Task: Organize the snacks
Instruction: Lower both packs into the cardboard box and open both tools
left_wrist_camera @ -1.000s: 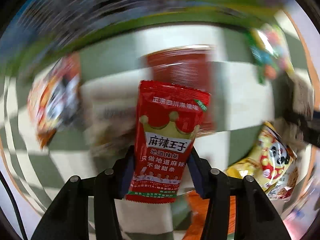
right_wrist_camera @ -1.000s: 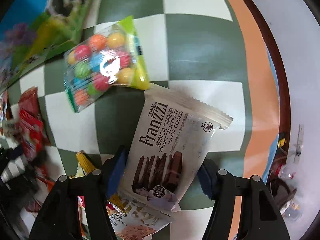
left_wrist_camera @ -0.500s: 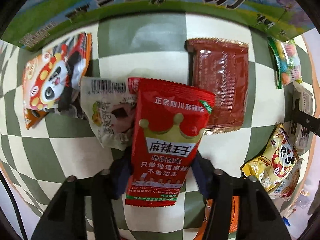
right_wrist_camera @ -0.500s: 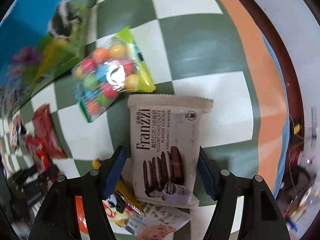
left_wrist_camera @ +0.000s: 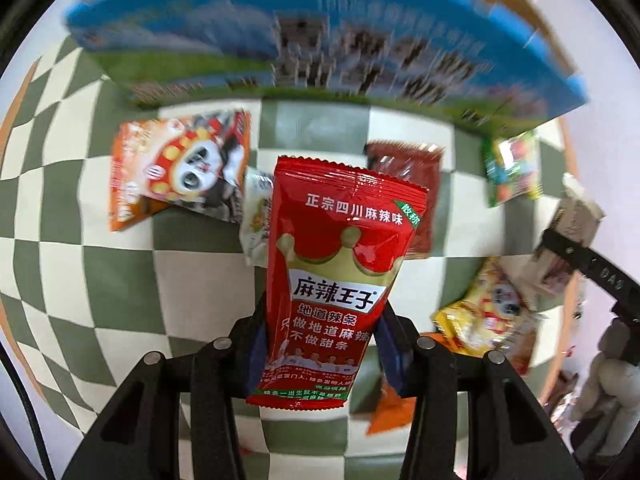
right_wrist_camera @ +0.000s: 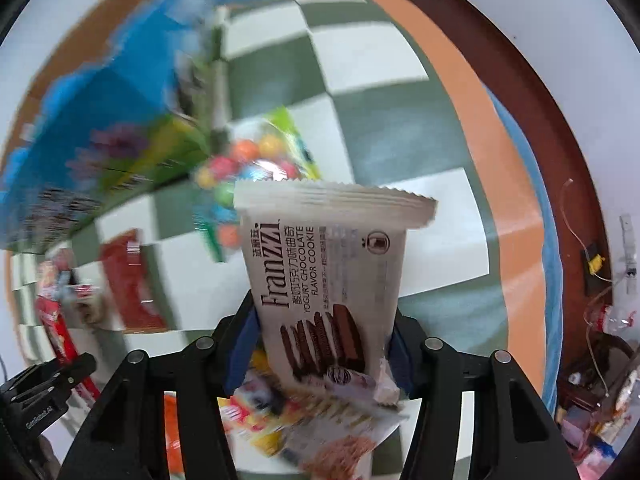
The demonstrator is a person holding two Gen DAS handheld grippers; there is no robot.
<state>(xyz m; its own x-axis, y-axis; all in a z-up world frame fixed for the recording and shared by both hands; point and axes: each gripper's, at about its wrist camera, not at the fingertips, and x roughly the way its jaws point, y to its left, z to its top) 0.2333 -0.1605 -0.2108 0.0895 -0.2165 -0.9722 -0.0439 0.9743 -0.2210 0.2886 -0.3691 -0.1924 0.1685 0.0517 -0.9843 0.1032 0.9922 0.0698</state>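
We've got the left gripper (left_wrist_camera: 320, 344) fingers clamped on the glossy red spicy-strip packet (left_wrist_camera: 336, 276), long axis toward 12; right gripper (right_wrist_camera: 320, 348) pinches the white Franzzi cookie packet (right_wrist_camera: 332, 280) likewise. Both have just been closing; the blue printed carton (left_wrist_camera: 320, 40) sits at 12, above the checkered bench (left_wrist_camera: 120, 280).

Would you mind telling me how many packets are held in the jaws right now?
2: the red packet in the left gripper, the cookie packet in the right gripper.

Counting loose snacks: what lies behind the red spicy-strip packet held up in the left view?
Behind the red spicy-strip packet: a white wrapper's edge and dark red pouch, both partly covered.
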